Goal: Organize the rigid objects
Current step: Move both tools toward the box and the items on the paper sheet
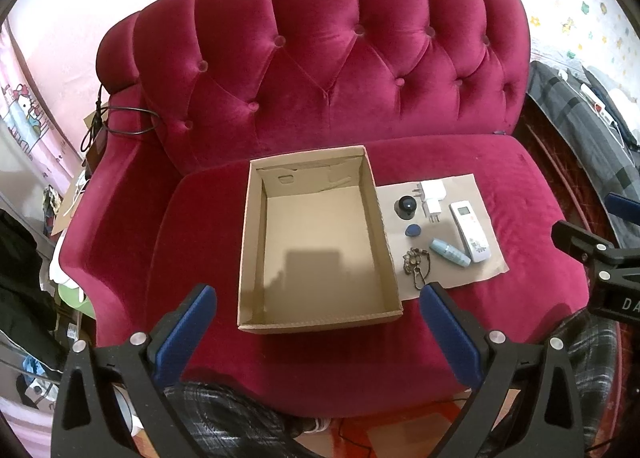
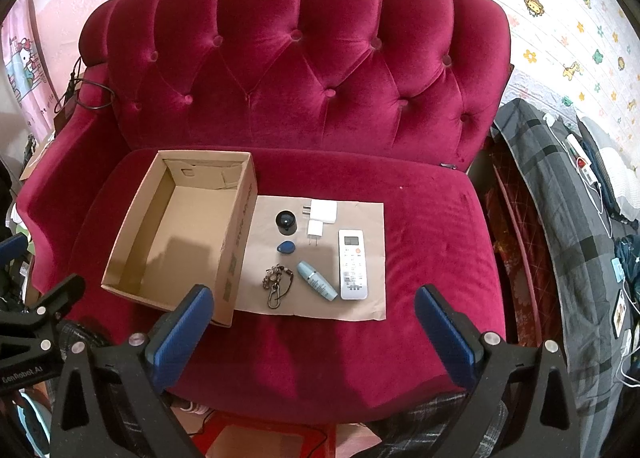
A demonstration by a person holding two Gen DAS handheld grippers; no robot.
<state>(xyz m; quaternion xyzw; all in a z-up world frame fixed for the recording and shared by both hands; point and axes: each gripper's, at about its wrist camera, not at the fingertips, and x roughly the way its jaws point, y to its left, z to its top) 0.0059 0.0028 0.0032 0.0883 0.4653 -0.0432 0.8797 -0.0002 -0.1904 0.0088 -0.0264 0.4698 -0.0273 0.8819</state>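
Note:
An empty cardboard box (image 1: 256, 242) (image 2: 236, 242) stands on the red sofa seat. Right of it a brown paper sheet (image 2: 368, 298) (image 1: 486, 258) carries a white remote (image 2: 352, 264) (image 1: 470, 232), a light blue tube (image 2: 317, 280) (image 1: 450, 252), a metal keychain (image 2: 274, 284) (image 1: 416, 264), a blue fob (image 2: 286, 246) (image 1: 413, 231), a black round device (image 2: 286, 221) (image 1: 406, 206) and two white chargers (image 2: 322, 217) (image 1: 432, 197). My left gripper (image 1: 318, 294) hangs open before the box. My right gripper (image 2: 314, 294) hangs open just short of the paper's front edge. Neither holds anything.
The red tufted sofa (image 2: 304, 69) fills both views. A bed with a grey checked cover (image 2: 568, 197) lies at the right, with cables and small items on it. A black cable (image 1: 116, 125) drapes over the sofa's left arm. Clutter stands at the left.

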